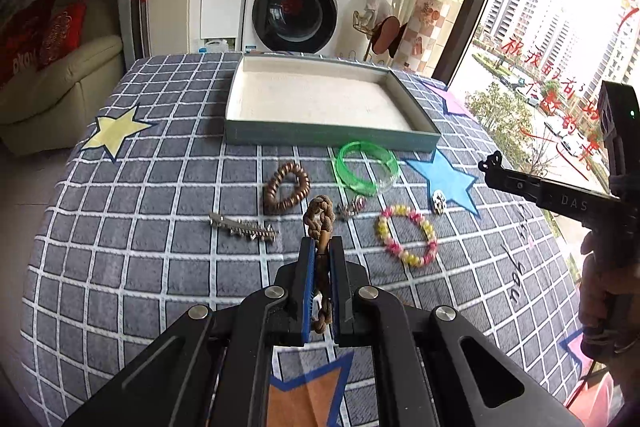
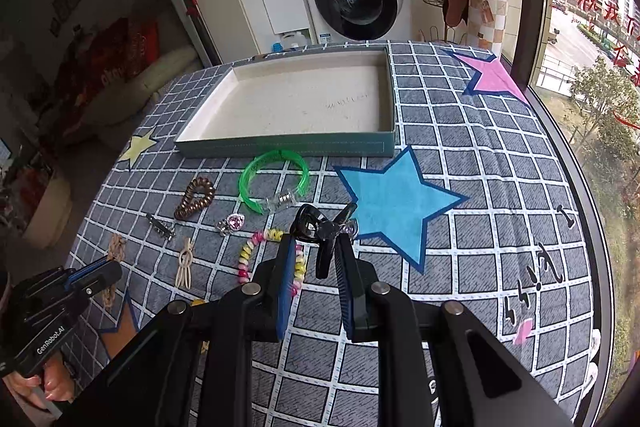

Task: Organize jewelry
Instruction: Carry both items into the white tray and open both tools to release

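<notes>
Left wrist view: left gripper (image 1: 320, 247), jaws pressed onto a brown braided cord bracelet (image 1: 319, 217), lifted above the grey checked cloth (image 1: 120, 247). Loose on the cloth: brown spiral hair tie (image 1: 286, 187), silver toothed hair clip (image 1: 244, 227), translucent green plastic bangle (image 1: 366, 167), pink-and-yellow beaded bracelet (image 1: 406, 235), small silver charm (image 1: 439, 201). Shallow teal box with white lining (image 1: 332, 137) stands beyond, nothing in it.

Right wrist view: right gripper (image 2: 316, 247), jaws pinching a black looped hair clip (image 2: 320, 227), raised near the blue star patch (image 2: 394, 201). Pink-stone ring (image 2: 233, 223) and cream knotted clip (image 2: 185, 263) lie on the cloth.
</notes>
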A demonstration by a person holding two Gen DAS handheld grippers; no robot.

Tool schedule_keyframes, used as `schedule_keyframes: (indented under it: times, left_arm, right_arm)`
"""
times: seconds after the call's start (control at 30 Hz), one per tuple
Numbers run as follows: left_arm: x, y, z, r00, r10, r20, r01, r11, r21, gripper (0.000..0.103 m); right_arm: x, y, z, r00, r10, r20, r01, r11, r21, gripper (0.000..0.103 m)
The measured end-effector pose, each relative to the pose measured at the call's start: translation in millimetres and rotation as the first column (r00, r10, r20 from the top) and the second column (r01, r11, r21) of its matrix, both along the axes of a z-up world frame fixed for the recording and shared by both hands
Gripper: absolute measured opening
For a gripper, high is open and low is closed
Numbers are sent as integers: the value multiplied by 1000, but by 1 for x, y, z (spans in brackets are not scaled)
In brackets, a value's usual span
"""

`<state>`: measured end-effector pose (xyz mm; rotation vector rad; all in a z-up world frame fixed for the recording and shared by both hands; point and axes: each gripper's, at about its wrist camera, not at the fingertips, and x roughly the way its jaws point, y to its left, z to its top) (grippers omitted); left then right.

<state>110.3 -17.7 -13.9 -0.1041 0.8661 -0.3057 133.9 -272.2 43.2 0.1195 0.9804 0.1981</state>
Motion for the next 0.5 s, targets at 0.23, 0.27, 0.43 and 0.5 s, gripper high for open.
schedule_keyframes:
  times: [0.23,0.27,0.43,0.5]
  left_arm:
    - [75,-2,16,999,18,33,-18,1000,-6,19]
    - [88,-2,15,999,25,27,-24,1000,-14,19]
    - [149,-9,0,998,55,-6,-55,998,-8,19]
    - [170,-14,-10,998,63,-15,-63,998,21,19]
  right_arm:
    - [64,3,15,1000,13,28,-13,1000,-15,22]
    - [75,3,13,1000,9,23,-9,1000,-9,22]
    - [126,3,-3,1000,-15,-8,15,1000,24,22]
    - [141,5,-12,1000,-19,-22,19,999,26,22]
